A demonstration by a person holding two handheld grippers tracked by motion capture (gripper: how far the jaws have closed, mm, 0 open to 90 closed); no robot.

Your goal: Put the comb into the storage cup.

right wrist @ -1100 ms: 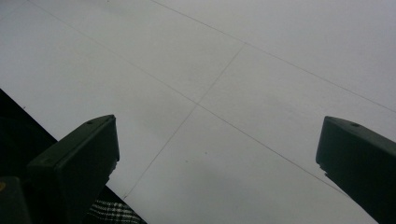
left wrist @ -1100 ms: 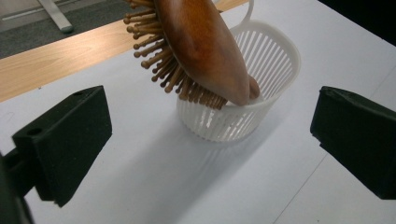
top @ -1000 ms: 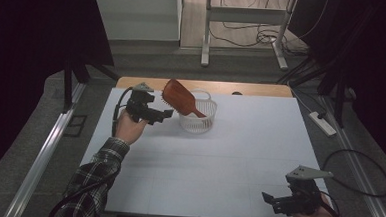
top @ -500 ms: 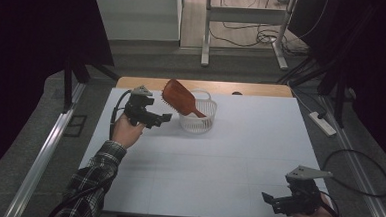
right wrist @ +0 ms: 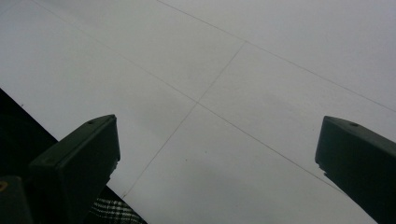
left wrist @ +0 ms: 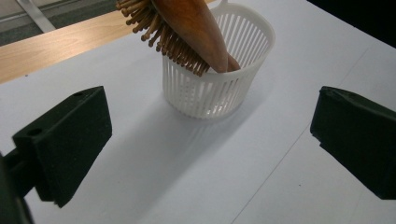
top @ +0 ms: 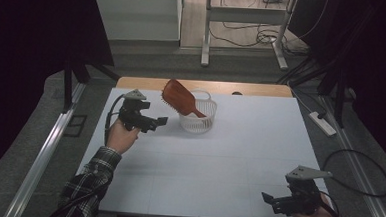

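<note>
Two claws in play, both released. My left claw point(top: 156, 122) hovers near the far-left part of the counter point(top: 238, 156), jaws spread wide and empty, aimed at the basket point(top: 199, 120) just beside it. My right claw point(top: 276, 202) waits at the near-right corner, jaws equally apart, gripping nothing.

Position: the hairbrush point(top: 179, 98) stands handle-down in the basket close to the counter's far edge, head leaning out over the rim toward the left claw.

Risks, as I judge them: the basket looks light and the brush is top-heavy. Nudging the overhanging head with a jaw could tip basket and brush together. Closing on the bristles point(left wrist: 173, 43) rather than the wooden back would likely give a poor, slipping hold. Lifting at a slant could drag the basket along by the handle.

Appearance: reddish-brown wooden paddle brush point(left wrist: 191, 28), smooth glossy back, rows of wooden pin bristles with rounded tips. Basket point(left wrist: 219, 88) is white slotted plastic, round, with a small loop at its rim.
</note>
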